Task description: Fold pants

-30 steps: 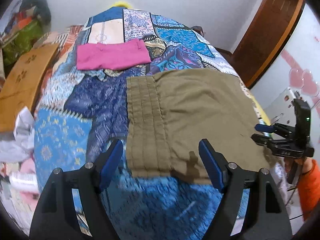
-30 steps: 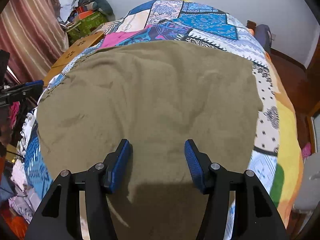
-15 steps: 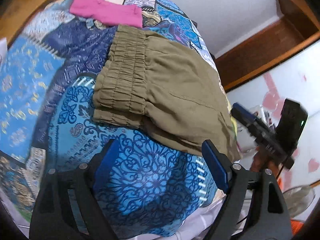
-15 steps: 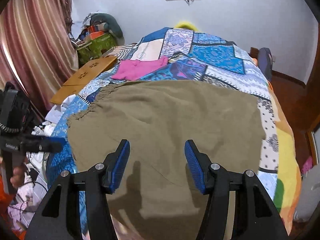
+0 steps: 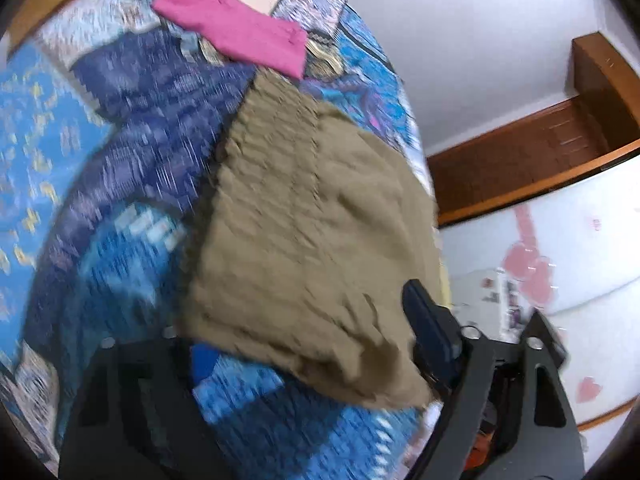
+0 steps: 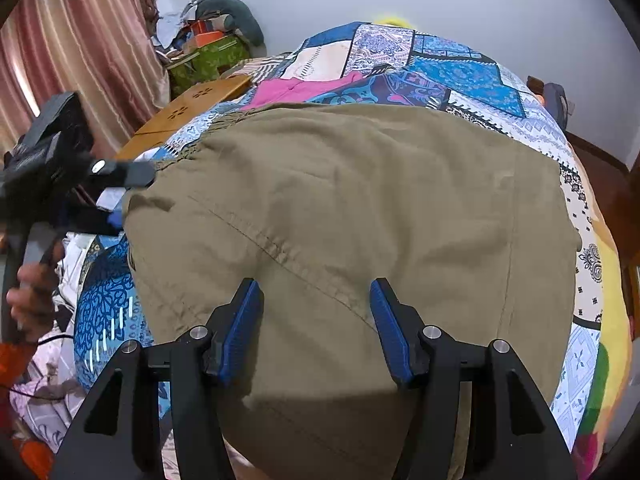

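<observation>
Olive pants (image 6: 360, 200) lie flat on the patchwork quilt (image 6: 460, 72), elastic waistband to the left. In the blurred left wrist view the pants' (image 5: 312, 220) near corner lies between the fingers of my left gripper (image 5: 304, 332). Its jaws are closing; cloth covers one finger and the other blue pad (image 5: 424, 328) stands clear beside it. The right wrist view shows the left gripper (image 6: 124, 196) straddling the pants' left edge, with a gap still showing. My right gripper (image 6: 314, 320) hovers open over the middle of the pants, holding nothing.
A folded pink garment (image 5: 236, 36) lies beyond the waistband. Left of the bed are a wooden board (image 6: 192, 108), piled clutter (image 6: 208, 48) and a striped curtain (image 6: 80, 40). A person's hand (image 6: 32, 292) grips the left tool. A brown door frame (image 5: 540, 152) stands right.
My left gripper has rolled and dropped onto the near corner of the pants, which now sits between its narrowing fingers. The right gripper has slid sideways over the cloth, still open.
</observation>
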`<state>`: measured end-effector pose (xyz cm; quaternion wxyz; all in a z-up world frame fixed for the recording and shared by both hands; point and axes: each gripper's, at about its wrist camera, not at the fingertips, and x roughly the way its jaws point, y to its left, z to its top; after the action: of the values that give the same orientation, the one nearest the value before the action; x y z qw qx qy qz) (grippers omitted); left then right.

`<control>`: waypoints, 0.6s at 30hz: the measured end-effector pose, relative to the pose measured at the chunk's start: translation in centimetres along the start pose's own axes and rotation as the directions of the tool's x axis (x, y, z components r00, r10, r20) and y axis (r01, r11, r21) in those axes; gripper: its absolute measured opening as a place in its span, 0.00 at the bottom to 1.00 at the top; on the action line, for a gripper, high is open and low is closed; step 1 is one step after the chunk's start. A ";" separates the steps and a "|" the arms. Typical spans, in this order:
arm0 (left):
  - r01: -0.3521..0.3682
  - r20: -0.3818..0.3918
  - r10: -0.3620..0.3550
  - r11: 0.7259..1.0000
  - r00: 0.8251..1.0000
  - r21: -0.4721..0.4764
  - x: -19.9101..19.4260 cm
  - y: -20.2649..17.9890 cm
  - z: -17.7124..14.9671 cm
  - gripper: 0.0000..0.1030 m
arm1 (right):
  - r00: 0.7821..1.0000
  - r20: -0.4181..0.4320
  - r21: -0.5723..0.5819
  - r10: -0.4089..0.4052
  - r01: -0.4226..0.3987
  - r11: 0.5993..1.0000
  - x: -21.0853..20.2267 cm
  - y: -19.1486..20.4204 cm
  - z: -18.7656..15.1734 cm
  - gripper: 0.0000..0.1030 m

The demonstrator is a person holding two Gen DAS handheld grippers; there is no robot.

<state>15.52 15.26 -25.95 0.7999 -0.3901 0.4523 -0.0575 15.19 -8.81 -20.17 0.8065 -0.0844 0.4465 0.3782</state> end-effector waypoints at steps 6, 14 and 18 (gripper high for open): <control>-0.169 0.056 0.163 0.978 0.985 0.120 0.2 -1.8 0.4 0.40 | 1.000 0.012 0.023 0.000 0.000 1.000 -0.3 -0.1 -0.2 0.52; -0.456 0.312 0.355 0.813 0.881 0.362 -2.6 -7.0 -1.5 0.32 | 0.999 0.028 0.115 -0.027 0.023 0.993 -2.8 -2.1 -0.8 0.52; -0.599 0.457 0.409 0.676 0.790 0.430 -4.7 -9.6 -2.7 0.32 | 0.997 0.044 0.149 -0.066 0.059 0.987 -4.4 -3.4 -1.6 0.52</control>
<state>13.18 9.19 -17.04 0.9234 -0.0024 0.3691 0.1048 15.11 -14.30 -18.35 0.8326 -0.0294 0.4508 0.3205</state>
